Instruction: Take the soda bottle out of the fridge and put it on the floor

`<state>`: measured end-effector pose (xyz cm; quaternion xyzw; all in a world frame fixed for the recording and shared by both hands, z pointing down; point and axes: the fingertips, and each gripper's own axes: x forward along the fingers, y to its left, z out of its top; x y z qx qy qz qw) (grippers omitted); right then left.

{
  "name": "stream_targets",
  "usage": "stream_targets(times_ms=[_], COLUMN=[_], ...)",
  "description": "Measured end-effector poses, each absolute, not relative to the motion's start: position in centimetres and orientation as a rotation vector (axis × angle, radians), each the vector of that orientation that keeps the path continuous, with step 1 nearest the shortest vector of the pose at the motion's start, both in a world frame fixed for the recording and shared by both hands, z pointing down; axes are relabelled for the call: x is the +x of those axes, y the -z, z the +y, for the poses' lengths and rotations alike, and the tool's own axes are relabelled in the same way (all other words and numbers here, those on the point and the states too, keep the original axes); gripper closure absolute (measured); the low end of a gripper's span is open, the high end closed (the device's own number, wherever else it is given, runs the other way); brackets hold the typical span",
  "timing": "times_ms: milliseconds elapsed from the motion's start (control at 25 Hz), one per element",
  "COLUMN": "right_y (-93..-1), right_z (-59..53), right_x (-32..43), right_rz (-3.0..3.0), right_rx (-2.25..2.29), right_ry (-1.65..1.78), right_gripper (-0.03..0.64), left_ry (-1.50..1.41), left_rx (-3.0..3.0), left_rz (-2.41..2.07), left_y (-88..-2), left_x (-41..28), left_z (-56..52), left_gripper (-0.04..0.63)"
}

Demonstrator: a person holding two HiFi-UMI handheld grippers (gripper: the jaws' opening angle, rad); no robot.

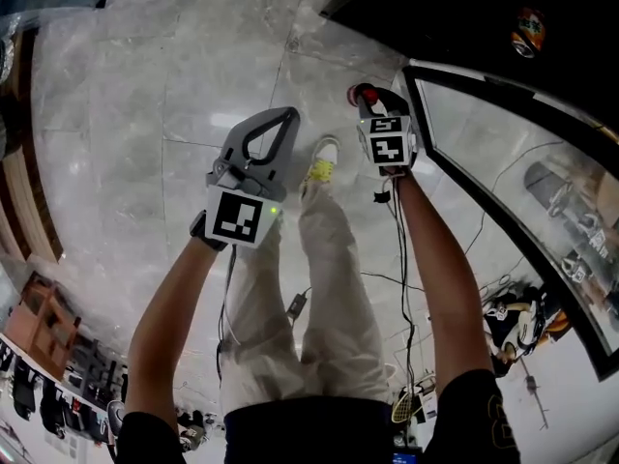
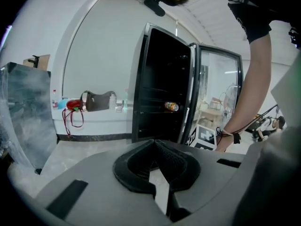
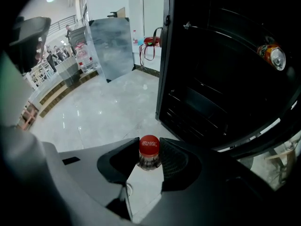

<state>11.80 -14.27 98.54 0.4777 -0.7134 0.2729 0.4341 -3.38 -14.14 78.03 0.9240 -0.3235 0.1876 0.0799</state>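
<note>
My right gripper (image 3: 149, 158) is shut on the neck of the soda bottle (image 3: 149, 146), just under its red cap. The bottle's body hangs below the jaws and is hidden. In the head view the red cap (image 1: 365, 93) shows at the tip of the right gripper (image 1: 375, 104), over the marble floor (image 1: 174, 75) beside the open black fridge (image 3: 221, 69). My left gripper (image 1: 286, 115) hangs further left above the floor. Its jaws meet at the tips with nothing between them, as the left gripper (image 2: 154, 143) also shows in its own view.
The fridge's glass door (image 1: 522, 191) stands open at the right. A can (image 3: 272, 55) lies on a fridge shelf. The person's legs and a shoe (image 1: 322, 162) stand between the grippers, with cables (image 1: 401, 288) trailing. A grey panel (image 3: 110, 46) leans further off.
</note>
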Motion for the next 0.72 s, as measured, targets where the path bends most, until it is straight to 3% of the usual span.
stream_targets(times_ms=[720], right_y=[-112.0], right_z=[-15.0], right_x=[12.9], right_rz=[-1.705], right_rx=[1.233], right_ry=[-0.785], right_gripper=[0.492], left_ry=[-0.573], left_rx=[2.74], left_rz=[-0.913], left_y=[-86.8], left_x=[-3.2], left_z=[-16.5], left_gripper=[0.577])
